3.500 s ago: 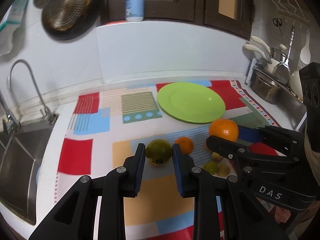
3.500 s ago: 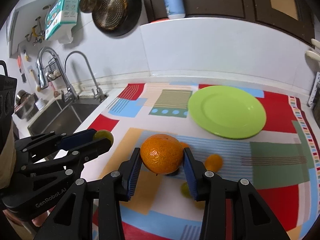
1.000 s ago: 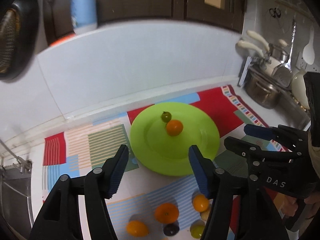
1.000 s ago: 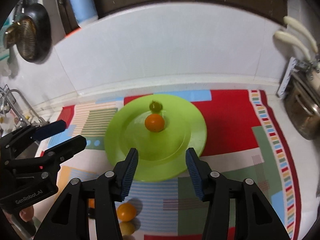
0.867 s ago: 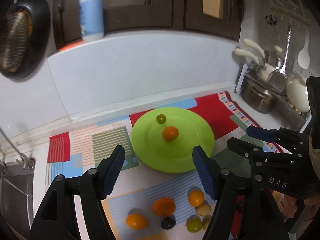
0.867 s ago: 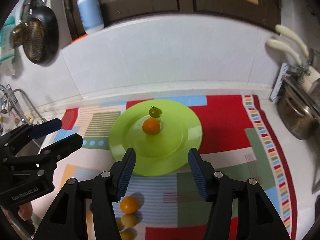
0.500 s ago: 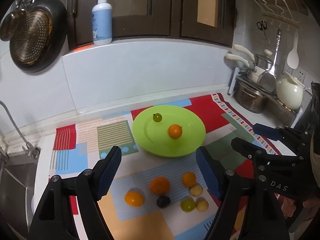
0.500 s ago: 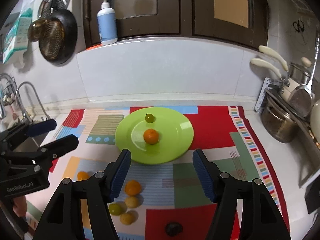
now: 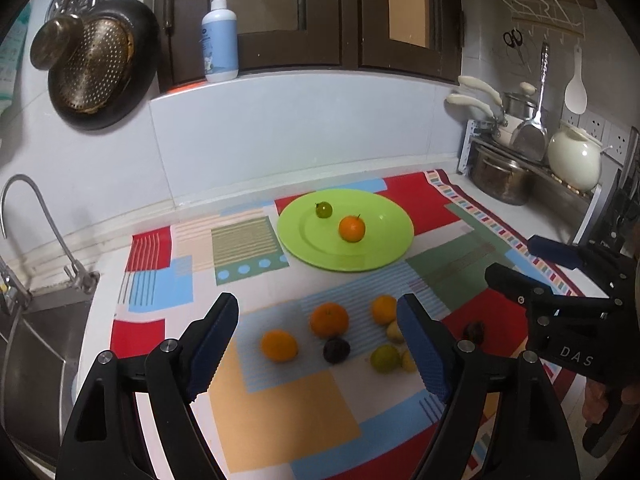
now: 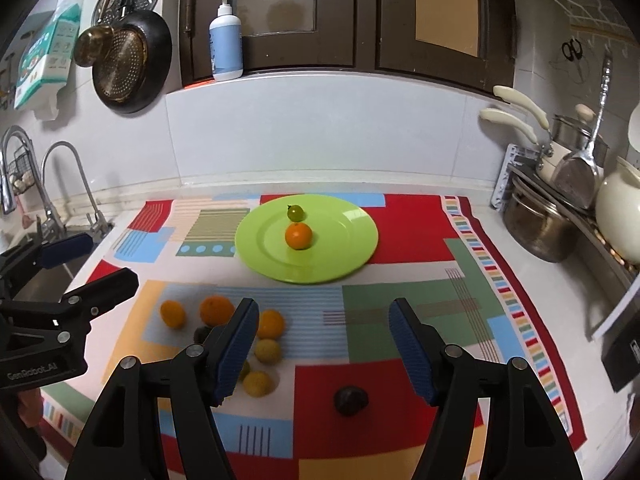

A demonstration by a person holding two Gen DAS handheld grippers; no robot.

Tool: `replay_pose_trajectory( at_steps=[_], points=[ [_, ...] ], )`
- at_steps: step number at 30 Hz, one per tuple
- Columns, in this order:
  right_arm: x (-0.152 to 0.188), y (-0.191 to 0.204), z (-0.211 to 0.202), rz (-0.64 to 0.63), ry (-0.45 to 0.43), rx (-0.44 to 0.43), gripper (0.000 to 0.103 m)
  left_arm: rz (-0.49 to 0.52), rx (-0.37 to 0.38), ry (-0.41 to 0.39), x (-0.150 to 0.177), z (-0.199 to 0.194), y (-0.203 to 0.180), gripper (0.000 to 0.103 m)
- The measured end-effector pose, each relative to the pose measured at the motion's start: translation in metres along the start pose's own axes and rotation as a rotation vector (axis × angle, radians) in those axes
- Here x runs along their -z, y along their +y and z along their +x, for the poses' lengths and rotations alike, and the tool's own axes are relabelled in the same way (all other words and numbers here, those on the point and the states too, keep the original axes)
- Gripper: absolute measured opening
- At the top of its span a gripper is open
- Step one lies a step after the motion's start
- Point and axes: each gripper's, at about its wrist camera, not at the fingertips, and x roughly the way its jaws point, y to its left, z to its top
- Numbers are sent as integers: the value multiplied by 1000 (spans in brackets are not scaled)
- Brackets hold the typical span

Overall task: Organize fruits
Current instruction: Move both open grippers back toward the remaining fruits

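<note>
Both your grippers are empty and over the near edge of the table. The left gripper [image 9: 320, 344] has its jaws spread and opening, nothing between the pads; same for the right gripper [image 10: 320, 344], spread a bit less, opening, nothing held.

The green plate [image 9: 384, 256] sits toward the back edge of the table on the patchwork mat [image 9: 280, 420]. It carries one orange fruit [image 9: 352, 229] and one small green fruit [image 9: 323, 209] just behind it (apart, not touching).

The loose fruit cluster [image 9: 328, 336] lies near the front edge, left of centre: oranges, yellow-green ones, one dark fruit [image 9: 336, 350] in among them.

View differences: your right wrist view shows a second dark fruit [image 10: 351, 400] clearly, alone on a red patch well apart from the cluster; in the left wrist view it's mostly hidden behind the right finger. Left wrist view shows the whole cluster; in the right one the left finger [image 10: 234, 352] covers part of it.
</note>
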Motion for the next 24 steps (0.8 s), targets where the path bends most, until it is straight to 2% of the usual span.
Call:
replay_pose_trajectory(
  at_steps=[6,22,24],
  points=[
    [14,11,-8,-31,-8,7,68,33,-20,-9,20,-6,1,81],
    [45,38,0,-99,31,-30,68,165,18,-18,50,8,4,81],
    [47,40,4,-105,40,-41,68,179,29,-14,50,13,4,78]
  ],
)
